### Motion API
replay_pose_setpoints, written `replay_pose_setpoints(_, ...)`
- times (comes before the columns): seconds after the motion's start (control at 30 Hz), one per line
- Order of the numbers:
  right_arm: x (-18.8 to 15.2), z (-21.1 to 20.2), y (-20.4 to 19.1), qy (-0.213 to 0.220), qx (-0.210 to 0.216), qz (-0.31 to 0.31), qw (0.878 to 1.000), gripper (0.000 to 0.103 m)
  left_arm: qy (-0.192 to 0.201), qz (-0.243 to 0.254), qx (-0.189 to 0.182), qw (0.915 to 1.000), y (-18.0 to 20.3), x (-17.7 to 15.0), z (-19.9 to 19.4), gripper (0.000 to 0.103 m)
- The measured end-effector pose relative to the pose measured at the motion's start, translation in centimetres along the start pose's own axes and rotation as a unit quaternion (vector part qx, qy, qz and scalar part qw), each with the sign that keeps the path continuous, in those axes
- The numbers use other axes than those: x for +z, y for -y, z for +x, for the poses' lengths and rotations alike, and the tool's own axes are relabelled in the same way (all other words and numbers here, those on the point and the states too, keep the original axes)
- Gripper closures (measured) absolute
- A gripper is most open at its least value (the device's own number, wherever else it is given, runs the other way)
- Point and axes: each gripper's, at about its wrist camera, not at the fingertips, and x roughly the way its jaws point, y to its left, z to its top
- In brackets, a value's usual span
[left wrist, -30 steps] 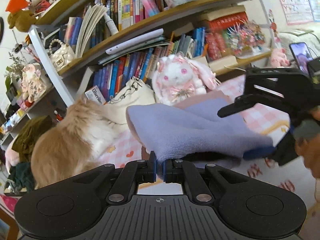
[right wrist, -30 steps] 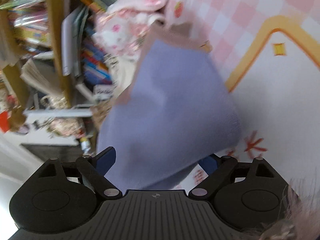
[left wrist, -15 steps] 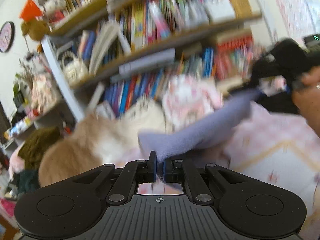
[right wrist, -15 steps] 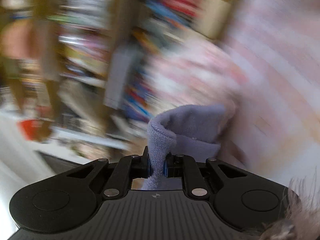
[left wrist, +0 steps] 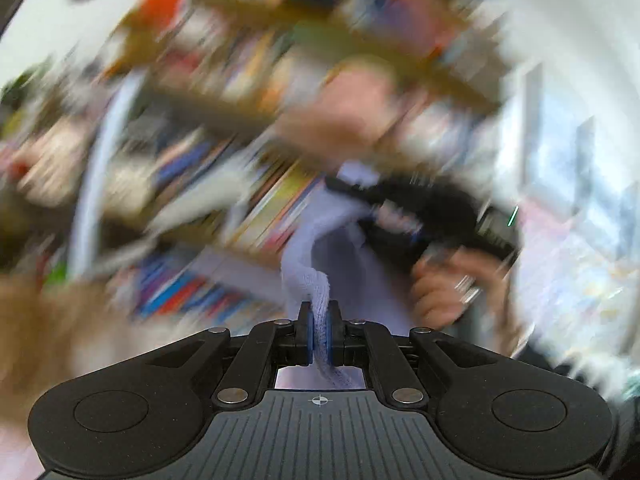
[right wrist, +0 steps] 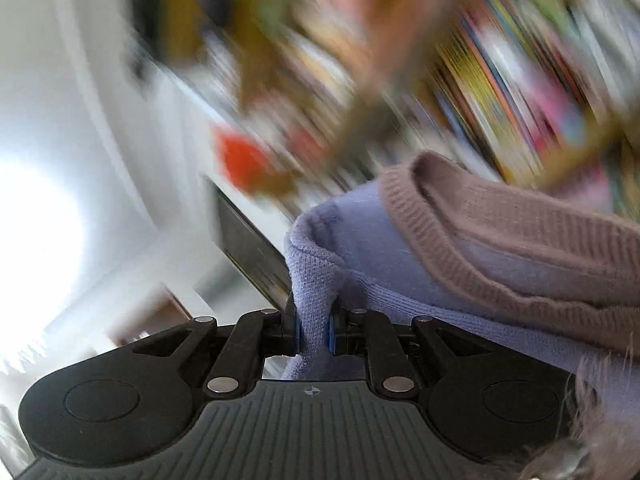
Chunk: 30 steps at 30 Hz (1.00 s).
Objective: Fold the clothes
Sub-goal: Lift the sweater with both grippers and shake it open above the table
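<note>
A lavender knit garment [left wrist: 316, 240] with a mauve ribbed trim [right wrist: 500, 240] hangs in the air between my two grippers. My left gripper [left wrist: 319, 334] is shut on a fold of its lavender fabric. My right gripper [right wrist: 313, 330] is shut on another edge of the lavender cloth [right wrist: 320, 264], close to the ribbed trim. In the left wrist view the right gripper [left wrist: 404, 208] shows ahead and to the right, held by a hand [left wrist: 444, 284], with the cloth stretched to it. Both views are heavily motion-blurred.
A bookshelf full of coloured books [left wrist: 256, 184] fills the background, also blurred in the right wrist view [right wrist: 500, 80]. A tan furry shape, the cat [left wrist: 36, 312], is at lower left. A bright wall or window [right wrist: 40, 220] is at left.
My right gripper closed on the garment. Both grippers have swung upward with it, lifting it off the pink checked surface; the views now point at the upper shelves.
</note>
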Motion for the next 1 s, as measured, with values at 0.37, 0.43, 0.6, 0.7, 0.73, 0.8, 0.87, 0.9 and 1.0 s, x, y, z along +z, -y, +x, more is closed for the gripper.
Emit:
replay_pose_setpoints(0.37,-11.9,10.8,8.2,-0.189,-0.193,-0.016,0.963,0.091,-0.267,0.095,0.203,0.9372,-6.1,-12.0,3.3,0.09)
replay_pose_setpoints(0.43,-12.6,11.6,7.3,-0.197,-0.189,-0.047,0.961,0.09,-0.261,0.092,0.209,0.9379,-6.4,-11.5,3.2,0.088)
replay_pose_setpoints(0.6,-14.9,13.4,6.7,-0.23,-0.148,-0.077,0.959,0.056,-0.235,0.091,0.209,0.945,-6.5,-10.5,3.0,0.073)
replay_pose_setpoints(0.7,-15.8,11.4,6.0,-0.224,-0.131,-0.089,0.962,0.049,-0.23,0.105,0.199,0.9468,-6.1,-10.7,3.6,0.069)
replay_pose_setpoints(0.73,-16.1,10.3,5.9,-0.219,-0.139,-0.094,0.961,0.049,-0.228,0.11,0.196,0.9473,-5.9,-10.7,3.8,0.069)
replay_pose_setpoints(0.8,-16.6,7.1,6.4,-0.212,-0.175,-0.101,0.956,0.049,-0.233,0.114,0.188,0.9474,-5.5,-11.2,4.4,0.069)
replay_pose_setpoints(0.87,-17.1,4.0,7.1,-0.207,-0.216,-0.107,0.948,0.049,-0.235,0.117,0.18,0.9479,-5.0,-11.5,5.0,0.069)
replay_pose_setpoints(0.9,-17.4,2.3,7.5,-0.203,-0.241,-0.113,0.942,0.049,-0.236,0.118,0.175,0.9486,-4.7,-11.7,5.3,0.069)
replay_pose_setpoints(1.0,-18.4,-3.8,8.7,-0.187,-0.342,-0.136,0.911,0.049,-0.237,0.134,0.15,0.9503,-3.4,-12.1,6.4,0.069)
